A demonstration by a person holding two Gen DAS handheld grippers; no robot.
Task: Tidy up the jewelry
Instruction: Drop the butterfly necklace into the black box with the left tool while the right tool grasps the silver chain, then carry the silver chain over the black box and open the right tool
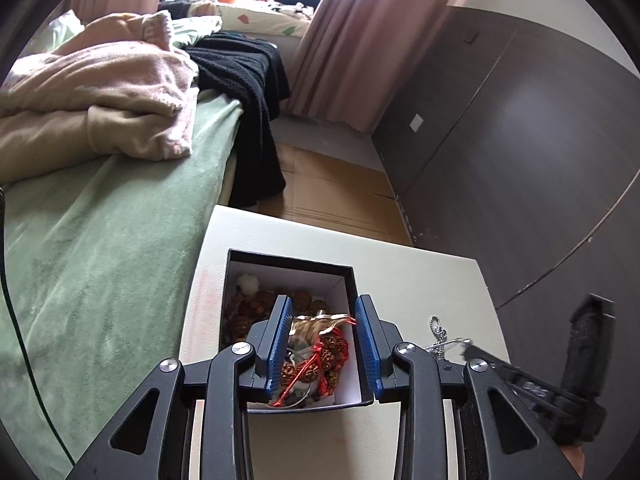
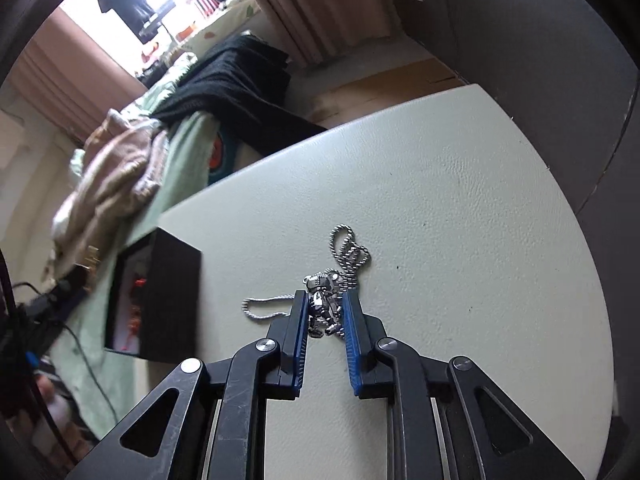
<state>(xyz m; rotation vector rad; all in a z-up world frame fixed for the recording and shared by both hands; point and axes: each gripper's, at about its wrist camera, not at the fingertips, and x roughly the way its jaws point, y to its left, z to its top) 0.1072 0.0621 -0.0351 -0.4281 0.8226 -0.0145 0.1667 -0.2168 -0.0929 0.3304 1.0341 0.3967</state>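
A black box [image 1: 352, 292] with a white lining stands on the white table [image 1: 420, 280]. It holds brown beads [image 1: 248, 312] and a white pompom [image 1: 248, 283]. My left gripper [image 1: 323, 300] reaches into the box, open. A bundle of brown beads with red cord and gold trim [image 1: 320, 352] lies between its blue pads, against the left one and clear of the right one. To the right on the table lies a silver chain necklace [image 2: 350, 248] with a small bear pendant [image 2: 322, 304]. My right gripper [image 2: 325, 296] is shut on that pendant. The box [image 2: 172, 280] stands to its left.
A bed with a green cover [image 1: 100, 260] runs along the table's left side, piled with pink blankets [image 1: 92, 92] and a black knit throw [image 1: 248, 80]. A dark cabinet front [image 1: 520, 140] stands at the right. Beyond the table there is cardboard flooring [image 1: 328, 192] and a pink curtain [image 1: 360, 40].
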